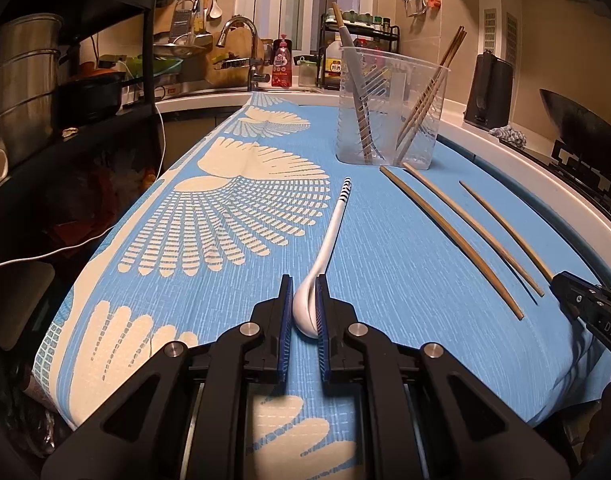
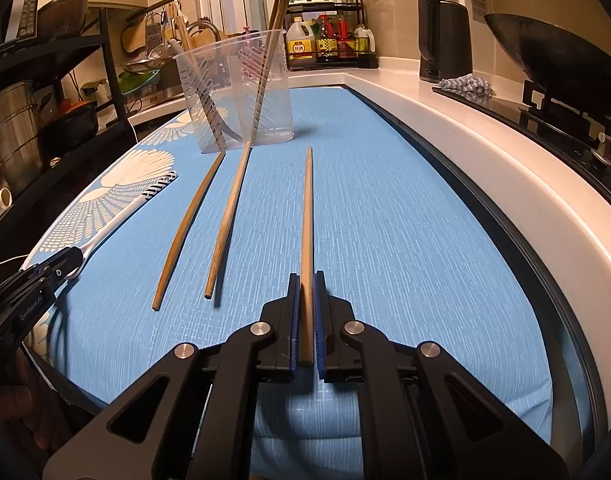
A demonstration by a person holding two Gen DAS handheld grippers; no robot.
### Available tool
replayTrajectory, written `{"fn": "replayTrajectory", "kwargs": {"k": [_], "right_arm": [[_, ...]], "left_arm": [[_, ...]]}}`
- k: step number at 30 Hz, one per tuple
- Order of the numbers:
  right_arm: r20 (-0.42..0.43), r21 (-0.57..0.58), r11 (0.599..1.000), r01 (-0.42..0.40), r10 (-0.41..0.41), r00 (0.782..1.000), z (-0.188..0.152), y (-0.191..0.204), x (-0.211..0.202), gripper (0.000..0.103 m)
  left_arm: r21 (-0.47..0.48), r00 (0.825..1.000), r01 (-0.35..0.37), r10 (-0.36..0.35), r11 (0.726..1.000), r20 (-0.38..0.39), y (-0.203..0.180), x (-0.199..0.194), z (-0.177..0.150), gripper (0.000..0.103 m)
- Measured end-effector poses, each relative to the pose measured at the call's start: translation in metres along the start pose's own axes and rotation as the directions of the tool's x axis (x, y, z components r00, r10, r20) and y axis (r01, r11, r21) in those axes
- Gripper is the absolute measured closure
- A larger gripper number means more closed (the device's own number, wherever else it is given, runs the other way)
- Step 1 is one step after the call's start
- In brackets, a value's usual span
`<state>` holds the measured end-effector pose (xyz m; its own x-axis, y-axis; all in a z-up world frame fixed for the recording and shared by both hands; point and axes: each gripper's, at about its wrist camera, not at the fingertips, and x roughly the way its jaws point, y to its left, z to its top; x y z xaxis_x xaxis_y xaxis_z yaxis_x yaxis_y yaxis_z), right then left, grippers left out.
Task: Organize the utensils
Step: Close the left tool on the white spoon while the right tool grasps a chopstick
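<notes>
My left gripper (image 1: 304, 285) is shut on the bowl of a white spoon (image 1: 329, 236), whose striped handle points away over the blue cloth (image 1: 385, 264). My right gripper (image 2: 306, 280) is shut on the near end of a wooden chopstick (image 2: 307, 216) that runs straight ahead. Two more chopsticks (image 2: 189, 224) (image 2: 228, 220) lie side by side to its left. A clear plastic holder (image 2: 241, 92) stands at the far end with several chopsticks and a grey utensil leaning in it. The same holder (image 1: 389, 108) shows ahead and right in the left wrist view, where the right gripper (image 1: 561, 284) sits at the right edge.
A white counter edge (image 2: 465, 152) curves along the right, with a wok (image 2: 553, 56) on a stove and a black kettle (image 2: 443, 40). Behind the holder are a sink tap (image 1: 241, 36), bottles (image 2: 329, 40) and a dark shelf with pots (image 1: 29, 76) on the left.
</notes>
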<state>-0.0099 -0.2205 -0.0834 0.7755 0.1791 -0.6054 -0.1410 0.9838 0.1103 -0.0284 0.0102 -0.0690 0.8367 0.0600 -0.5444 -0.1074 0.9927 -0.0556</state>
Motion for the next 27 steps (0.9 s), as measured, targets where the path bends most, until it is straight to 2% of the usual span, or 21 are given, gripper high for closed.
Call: {"fn": "replayTrajectory", "kwargs": {"k": [27], "right_arm": [[-0.002, -0.010, 1.000, 0.001, -0.001, 1.000, 0.0007, 0.0022, 0.0004, 0.096]], "left_arm": [[0.019, 1.000, 0.002, -0.002, 1.000, 0.002, -0.0034, 0.0000, -0.0009, 0.092]]}}
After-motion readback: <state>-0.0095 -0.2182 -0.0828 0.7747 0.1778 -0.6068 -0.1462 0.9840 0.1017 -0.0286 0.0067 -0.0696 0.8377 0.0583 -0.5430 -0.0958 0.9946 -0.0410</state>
